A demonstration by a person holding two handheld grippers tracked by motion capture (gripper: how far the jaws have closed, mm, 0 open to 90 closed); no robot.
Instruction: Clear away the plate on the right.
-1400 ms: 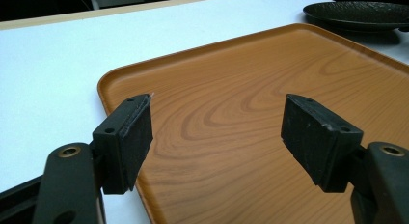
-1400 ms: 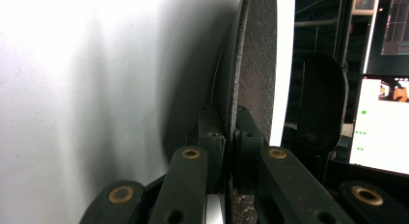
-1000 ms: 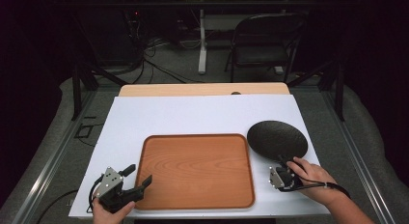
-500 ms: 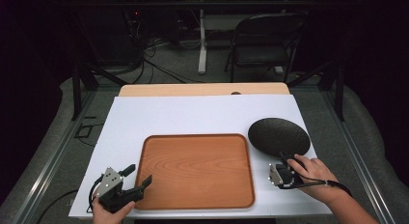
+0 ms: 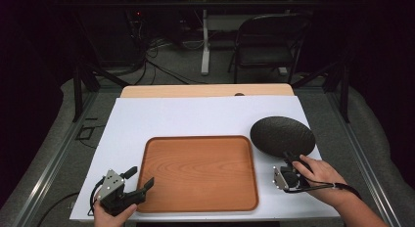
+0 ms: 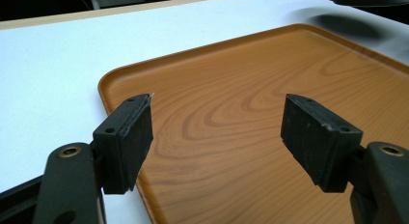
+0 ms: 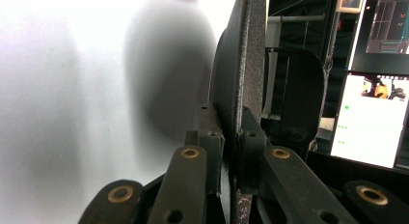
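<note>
The plate [image 5: 282, 135] is round, dark and matte, with a finely pebbled, grainy face. It sits over the right part of the white surface [image 5: 195, 117], just beside the wooden tray [image 5: 198, 172], and casts a soft shadow on the sheet. The right gripper [image 5: 288, 161] has its fingers [image 7: 210, 132] pinching the plate's near rim, so the plate stands edge-on in the right gripper view. The left gripper [image 5: 139, 180] rests at the tray's near left corner, fingers [image 6: 128, 137] spread wide with nothing between them.
</note>
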